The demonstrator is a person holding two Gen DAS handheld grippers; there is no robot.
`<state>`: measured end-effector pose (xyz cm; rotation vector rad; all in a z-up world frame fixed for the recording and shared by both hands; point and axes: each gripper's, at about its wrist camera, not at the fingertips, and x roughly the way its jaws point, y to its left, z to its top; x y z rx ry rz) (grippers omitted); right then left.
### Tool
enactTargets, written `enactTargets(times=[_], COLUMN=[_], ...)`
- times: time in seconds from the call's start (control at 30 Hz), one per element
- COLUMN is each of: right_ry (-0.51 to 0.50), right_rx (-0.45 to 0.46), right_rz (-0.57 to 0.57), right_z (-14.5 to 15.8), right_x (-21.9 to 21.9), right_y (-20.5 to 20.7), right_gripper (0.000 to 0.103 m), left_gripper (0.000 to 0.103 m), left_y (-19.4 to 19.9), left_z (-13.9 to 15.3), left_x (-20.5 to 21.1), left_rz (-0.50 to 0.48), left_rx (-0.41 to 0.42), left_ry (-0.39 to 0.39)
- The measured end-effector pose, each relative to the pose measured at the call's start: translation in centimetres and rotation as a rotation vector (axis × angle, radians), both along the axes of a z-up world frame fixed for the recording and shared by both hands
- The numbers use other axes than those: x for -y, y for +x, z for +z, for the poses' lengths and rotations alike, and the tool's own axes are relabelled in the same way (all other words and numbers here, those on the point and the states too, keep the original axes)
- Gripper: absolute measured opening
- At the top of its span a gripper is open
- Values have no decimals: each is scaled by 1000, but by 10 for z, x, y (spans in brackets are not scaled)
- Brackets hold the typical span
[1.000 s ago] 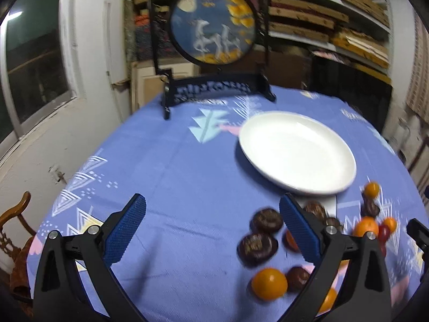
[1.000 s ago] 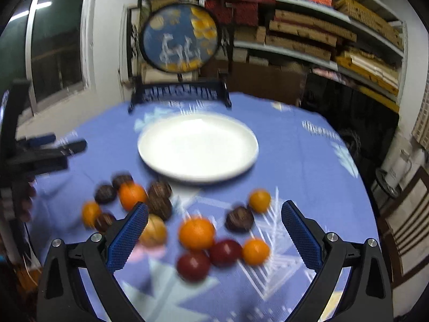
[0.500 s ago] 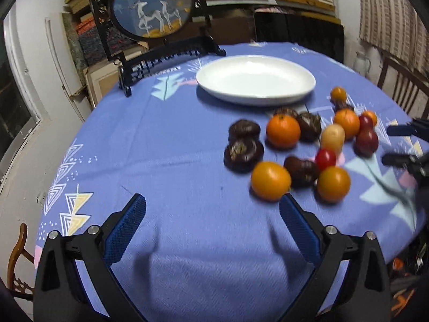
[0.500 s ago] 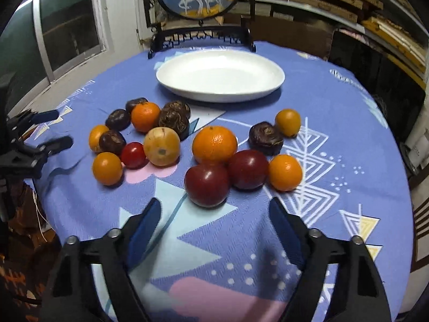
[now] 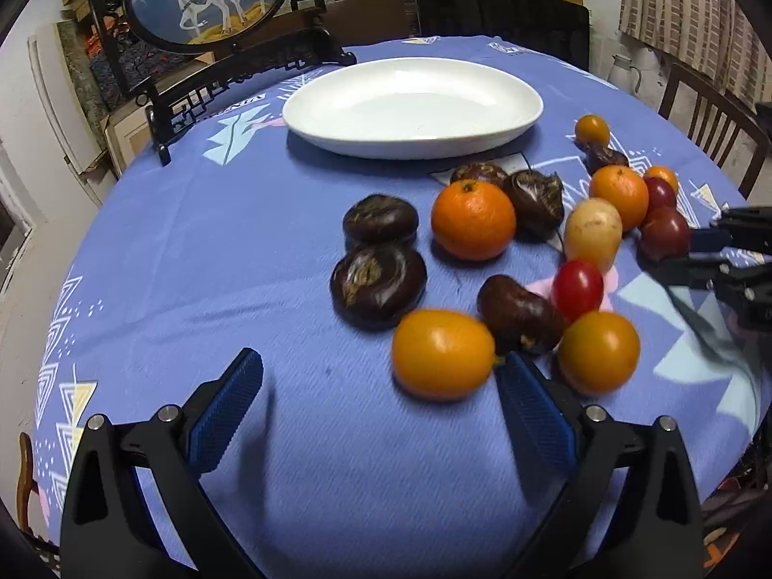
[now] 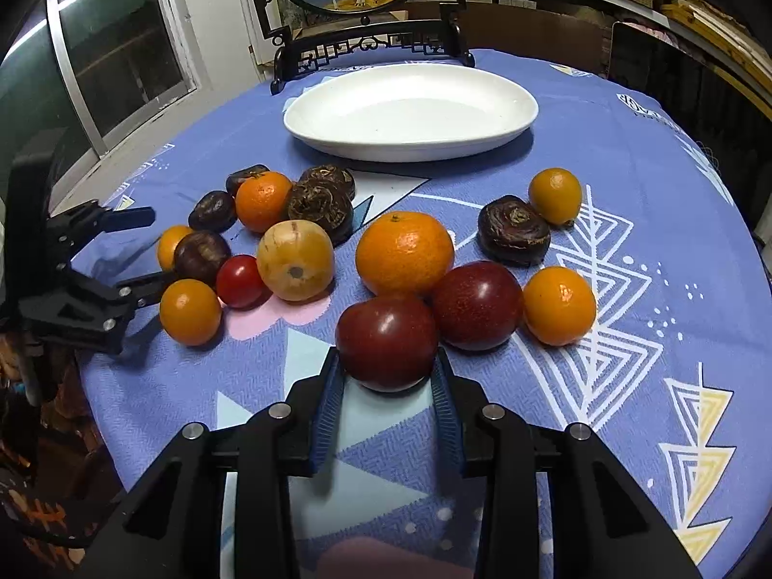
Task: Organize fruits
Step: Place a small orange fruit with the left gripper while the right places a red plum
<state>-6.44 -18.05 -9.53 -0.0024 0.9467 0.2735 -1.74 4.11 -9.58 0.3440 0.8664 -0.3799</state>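
Note:
Several fruits lie loose on a blue tablecloth in front of an empty white plate (image 6: pixel 410 111): oranges, small yellow-orange fruits, dark red plums, a cherry tomato, dark brown water chestnuts. My right gripper (image 6: pixel 388 376) has its blue pads against both sides of the nearest dark red plum (image 6: pixel 386 340), which rests on the cloth. My left gripper (image 5: pixel 381 386) is open and empty, low over the cloth, with a yellow-orange fruit (image 5: pixel 441 359) just ahead between its fingers. The plate also shows in the left wrist view (image 5: pixel 410 106).
A round painted screen on a black stand (image 6: pixel 366 43) stands behind the plate. An orange (image 6: pixel 404 251) and a second plum (image 6: pixel 475 306) touch the gripped plum. The table edge is close below both grippers. Chairs (image 5: pixel 709 111) and shelves surround the table.
Both grippers dropped and moved in toward the fruits. The right gripper's jaws narrowed from wide open onto the nearest plum. The left gripper stays open.

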Motion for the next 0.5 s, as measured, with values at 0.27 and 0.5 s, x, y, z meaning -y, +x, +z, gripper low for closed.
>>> enactTargets(times=[0.27,0.5], right_ry=[2,19], right_rx=[10,22], right_rz=[-6,9], right_z=[0,12], right_x=[3,6], right_y=[-3,-4], right_gripper=[37,37], left_gripper=[42,42], left_y=[5,-4], left_z=[-1,30], left_x=[5,-3], left_rz=[-24,-20], left_rx=[-97,-33], left_ry=[-67,-102])
